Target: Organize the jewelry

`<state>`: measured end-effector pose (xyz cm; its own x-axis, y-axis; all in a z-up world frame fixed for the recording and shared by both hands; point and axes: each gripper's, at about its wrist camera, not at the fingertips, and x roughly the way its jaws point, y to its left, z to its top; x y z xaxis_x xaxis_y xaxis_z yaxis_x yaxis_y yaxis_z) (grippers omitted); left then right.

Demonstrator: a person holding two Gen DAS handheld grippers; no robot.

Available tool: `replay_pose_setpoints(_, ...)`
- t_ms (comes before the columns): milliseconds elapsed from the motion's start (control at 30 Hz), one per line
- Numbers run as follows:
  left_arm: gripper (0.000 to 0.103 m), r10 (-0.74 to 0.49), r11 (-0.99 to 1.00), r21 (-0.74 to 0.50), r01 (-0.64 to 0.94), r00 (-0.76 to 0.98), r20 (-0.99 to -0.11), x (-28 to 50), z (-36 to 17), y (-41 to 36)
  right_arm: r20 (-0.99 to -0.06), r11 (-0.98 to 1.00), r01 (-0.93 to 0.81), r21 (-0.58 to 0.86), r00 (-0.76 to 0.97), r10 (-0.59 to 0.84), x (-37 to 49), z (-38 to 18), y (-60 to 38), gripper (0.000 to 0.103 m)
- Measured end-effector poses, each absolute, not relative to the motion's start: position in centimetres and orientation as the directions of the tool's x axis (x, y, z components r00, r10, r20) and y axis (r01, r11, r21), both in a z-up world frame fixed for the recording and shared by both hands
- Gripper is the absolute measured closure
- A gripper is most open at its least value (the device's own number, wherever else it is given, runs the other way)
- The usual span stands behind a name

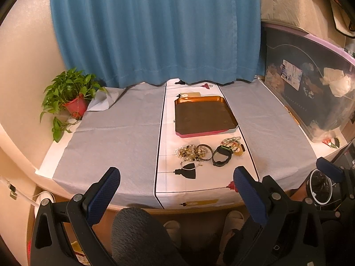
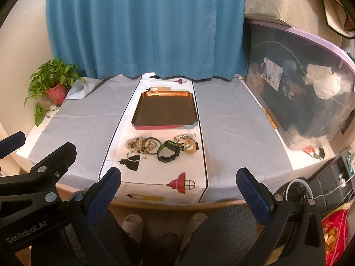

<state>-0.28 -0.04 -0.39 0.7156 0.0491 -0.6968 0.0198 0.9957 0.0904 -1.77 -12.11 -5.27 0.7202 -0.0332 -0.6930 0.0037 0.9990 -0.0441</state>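
A pile of jewelry lies on the white table runner in front of an empty orange-rimmed tray [image 1: 205,115] [image 2: 165,112]. The pile holds beaded bracelets [image 1: 188,151] [image 2: 138,144], a dark bangle [image 1: 204,151] [image 2: 153,147], a black watch with green trim [image 1: 221,156] [image 2: 168,151] and more beads [image 1: 231,143] [image 2: 185,139]. My left gripper [image 1: 176,185] hangs open over the table's near edge, short of the pile. My right gripper [image 2: 178,185] is open too, held back at the same edge. Neither holds anything.
A potted plant [image 1: 73,97] [image 2: 52,84] stands at the back left. A large clear storage bin [image 1: 310,84] [image 2: 299,88] lines the right side. A blue curtain [image 1: 155,31] hangs behind the table. Grey cloth [image 1: 115,137] covers the table either side of the runner. Slippered feet [image 2: 133,221] show below.
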Motion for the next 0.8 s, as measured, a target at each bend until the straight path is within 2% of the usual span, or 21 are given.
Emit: replay_pose_setpoints(800, 0.002, 0.040, 0.996, 0.081, 0.025, 0.703, -0.710, -0.6, -1.7, -0.4, -0.711, 1.000, 0.004, -0.023, 0.703, -0.019, -1.8, -5.6, -12.3, 0.000)
